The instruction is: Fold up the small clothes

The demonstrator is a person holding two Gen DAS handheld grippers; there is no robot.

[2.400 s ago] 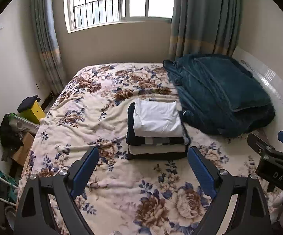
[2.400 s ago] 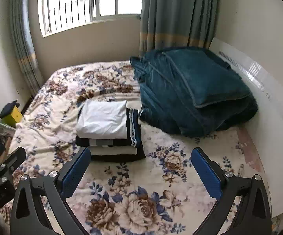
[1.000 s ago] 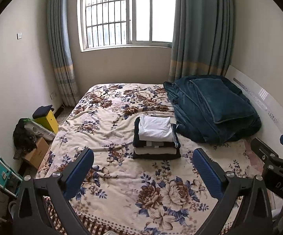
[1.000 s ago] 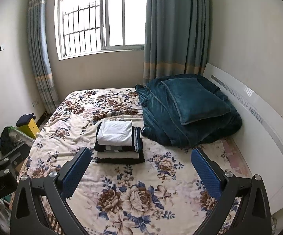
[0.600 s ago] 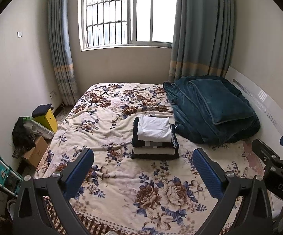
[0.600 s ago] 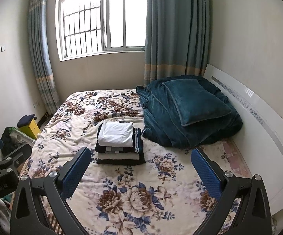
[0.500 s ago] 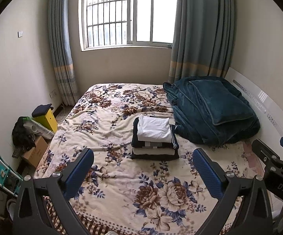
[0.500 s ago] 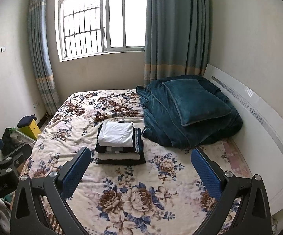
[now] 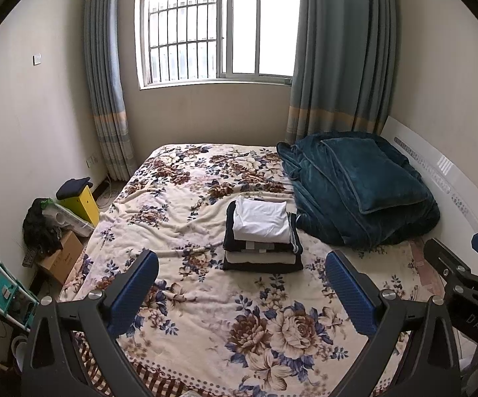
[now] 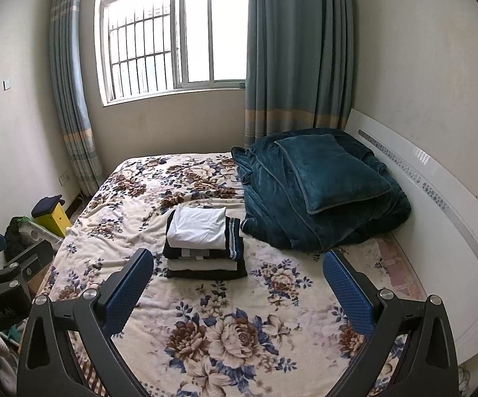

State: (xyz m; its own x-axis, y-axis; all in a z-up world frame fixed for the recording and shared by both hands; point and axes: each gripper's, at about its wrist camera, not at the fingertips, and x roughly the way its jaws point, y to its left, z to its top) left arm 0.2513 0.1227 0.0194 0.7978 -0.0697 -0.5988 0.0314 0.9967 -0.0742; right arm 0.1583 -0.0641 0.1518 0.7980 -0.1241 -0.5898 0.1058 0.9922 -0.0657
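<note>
The stack (image 9: 261, 235) of folded clothes is sitting mid-bed (image 9: 179, 218), beside the blanket (image 9: 355, 192). It is judged soft, light and floppy, probably best pinched at edges. Both the left gripper (image 9: 240, 292) and right gripper (image 10: 237, 291) are being held wide open, touching nothing, well short of it.

I see the stack of folded clothes (image 9: 261, 235) at 12 o'clock on the bed (image 9: 179, 211), blanket heap (image 9: 358, 192) at 2, window (image 9: 219, 29) behind, floor clutter (image 9: 53, 228) at 9.
</note>
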